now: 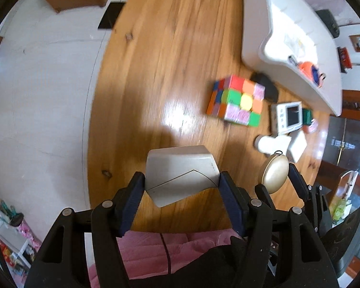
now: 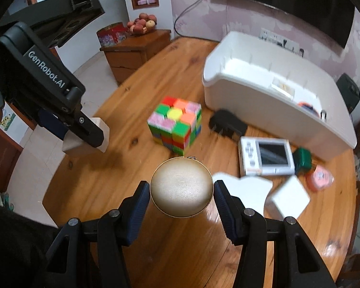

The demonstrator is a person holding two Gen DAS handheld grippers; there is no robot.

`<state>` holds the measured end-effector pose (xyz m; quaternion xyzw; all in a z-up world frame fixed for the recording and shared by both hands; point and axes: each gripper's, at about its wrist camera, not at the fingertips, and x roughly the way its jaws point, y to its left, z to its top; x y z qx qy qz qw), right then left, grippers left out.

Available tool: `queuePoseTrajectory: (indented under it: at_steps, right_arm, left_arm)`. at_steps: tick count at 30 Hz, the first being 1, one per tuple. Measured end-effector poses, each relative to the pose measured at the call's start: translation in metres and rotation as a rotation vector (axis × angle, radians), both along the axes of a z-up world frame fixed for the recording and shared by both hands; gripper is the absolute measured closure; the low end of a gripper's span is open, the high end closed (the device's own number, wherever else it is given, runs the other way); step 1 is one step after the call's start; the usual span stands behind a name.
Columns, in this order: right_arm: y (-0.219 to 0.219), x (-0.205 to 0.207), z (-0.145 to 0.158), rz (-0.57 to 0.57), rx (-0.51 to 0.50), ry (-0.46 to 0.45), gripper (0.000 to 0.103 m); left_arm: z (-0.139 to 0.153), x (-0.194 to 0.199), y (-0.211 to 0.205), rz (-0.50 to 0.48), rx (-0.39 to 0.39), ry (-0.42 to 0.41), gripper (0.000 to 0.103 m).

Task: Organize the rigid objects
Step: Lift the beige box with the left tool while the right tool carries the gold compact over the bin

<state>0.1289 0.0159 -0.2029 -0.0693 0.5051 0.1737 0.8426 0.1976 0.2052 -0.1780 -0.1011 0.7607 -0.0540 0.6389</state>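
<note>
Two handheld grippers hang above a round wooden table (image 2: 141, 252), each clamped on an object. Nearest in the right wrist view, the right gripper (image 2: 182, 198) pinches a round, pale-gold disc (image 2: 182, 187) with a small ring at its rim, a pad pressed to either side. The left gripper (image 1: 182, 182) grips an angular white block (image 1: 180, 175) the same way, clear of the tabletop; from the right wrist camera the block (image 2: 100, 132) shows to the left of the multicoloured puzzle cube (image 2: 176, 126).

That cube stands near the table's middle, beyond both held objects. Just right of it lies a black plug adapter (image 2: 225, 123). Nearer than the adapter and right of the cube sits a white device with a dark screen (image 2: 267, 157), with a curved white piece (image 2: 242, 189) and a white box (image 2: 286, 198) nearer the camera. A small green object (image 2: 302, 158) and an orange-pink round item (image 2: 320, 177) lie further right.

Behind the cube, at the table's far side, stands a large white plastic bin (image 2: 240, 72), something orange and blue visible inside at its right end. Past the table's edge a wooden cabinet (image 2: 132, 52) carries a bowl of fruit (image 2: 141, 26).
</note>
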Motion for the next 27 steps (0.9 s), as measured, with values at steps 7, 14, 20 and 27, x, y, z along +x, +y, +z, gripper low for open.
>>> queuePoseTrajectory:
  at_steps: [7, 14, 20, 27]
  right_arm:
    - [0.002, 0.018, 0.027, -0.015, -0.001, -0.076, 0.048]
    - [0.002, 0.041, 0.055, -0.053, 0.032, -0.157, 0.048]
    - [-0.013, 0.060, 0.079, -0.115, 0.086, -0.218, 0.048]
    - [-0.037, 0.073, 0.092, -0.184, 0.127, -0.282, 0.048]
  left_arm:
    - [0.040, 0.014, -0.008, -0.029, -0.067, -0.132, 0.036]
    - [0.081, 0.035, -0.030, -0.069, -0.139, -0.288, 0.036]
    - [0.105, 0.050, -0.046, -0.112, -0.162, -0.398, 0.036]
    - [0.116, 0.063, -0.070, -0.143, -0.199, -0.494, 0.036]
